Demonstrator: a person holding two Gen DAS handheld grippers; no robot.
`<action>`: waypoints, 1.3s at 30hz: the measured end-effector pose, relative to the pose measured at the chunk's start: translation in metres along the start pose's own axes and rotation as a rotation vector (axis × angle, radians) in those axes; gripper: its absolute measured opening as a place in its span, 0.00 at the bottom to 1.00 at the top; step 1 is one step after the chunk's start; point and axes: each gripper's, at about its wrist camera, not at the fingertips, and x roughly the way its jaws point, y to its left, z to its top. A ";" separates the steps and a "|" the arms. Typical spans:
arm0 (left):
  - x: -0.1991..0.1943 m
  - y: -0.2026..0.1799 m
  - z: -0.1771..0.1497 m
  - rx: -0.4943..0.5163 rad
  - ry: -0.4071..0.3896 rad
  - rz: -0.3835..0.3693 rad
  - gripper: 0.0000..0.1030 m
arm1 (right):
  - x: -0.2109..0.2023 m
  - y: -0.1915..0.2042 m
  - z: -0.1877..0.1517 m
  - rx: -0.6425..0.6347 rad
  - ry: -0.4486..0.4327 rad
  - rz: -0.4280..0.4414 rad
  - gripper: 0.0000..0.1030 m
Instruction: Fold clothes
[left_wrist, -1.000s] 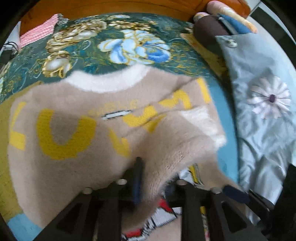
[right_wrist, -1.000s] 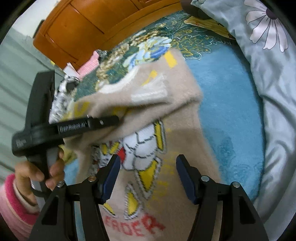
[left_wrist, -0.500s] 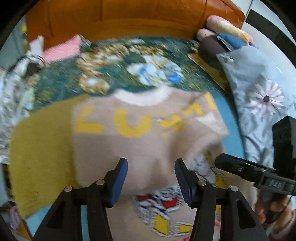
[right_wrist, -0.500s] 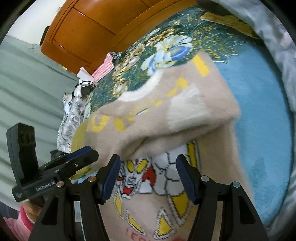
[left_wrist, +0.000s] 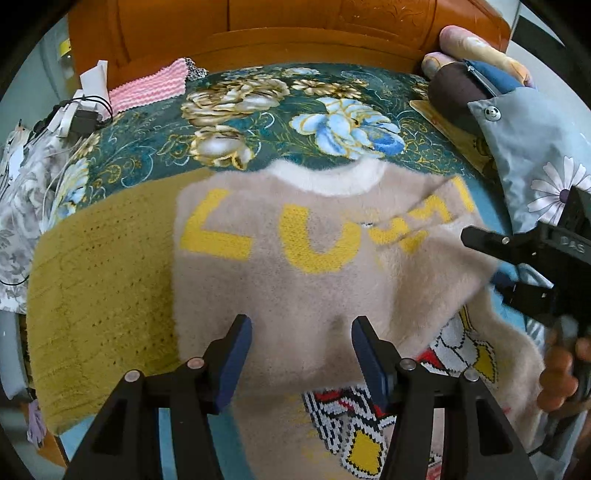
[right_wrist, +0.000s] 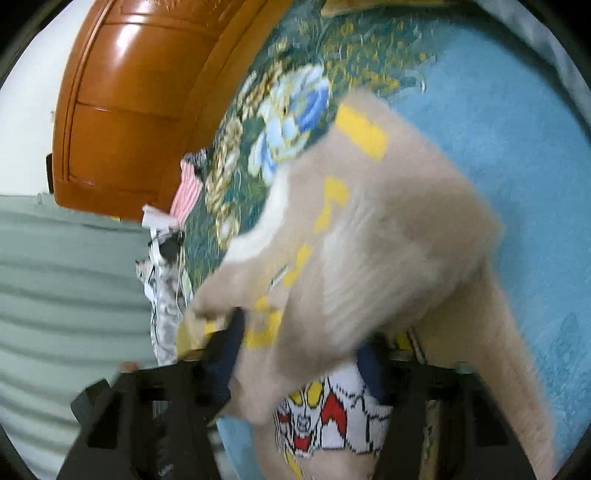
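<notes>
Hovering spread over the beige sweater on the bed, the left gripper held nothing. Further right, the right gripper was closing on a bunched fold, blurred, apparently caught. A shallow bite could've slipped, dropping the flap crooked.

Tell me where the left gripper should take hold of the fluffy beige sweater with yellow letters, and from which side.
Probably the folded lower edge of the fluffy beige sweater, directly ahead of the open left gripper, approached from the near side. That edge is doubled and sits slightly raised. The right gripper is closing on the sweater's right side.
</notes>
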 end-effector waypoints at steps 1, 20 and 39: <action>0.000 0.000 0.000 -0.004 -0.002 -0.005 0.59 | -0.002 0.006 0.002 -0.037 -0.009 -0.020 0.13; 0.030 -0.016 -0.007 -0.030 0.081 -0.054 0.59 | 0.011 -0.001 0.036 -0.258 0.018 -0.330 0.10; -0.005 0.002 -0.032 -0.111 0.042 -0.028 0.64 | -0.048 0.022 -0.023 -0.494 0.156 -0.342 0.52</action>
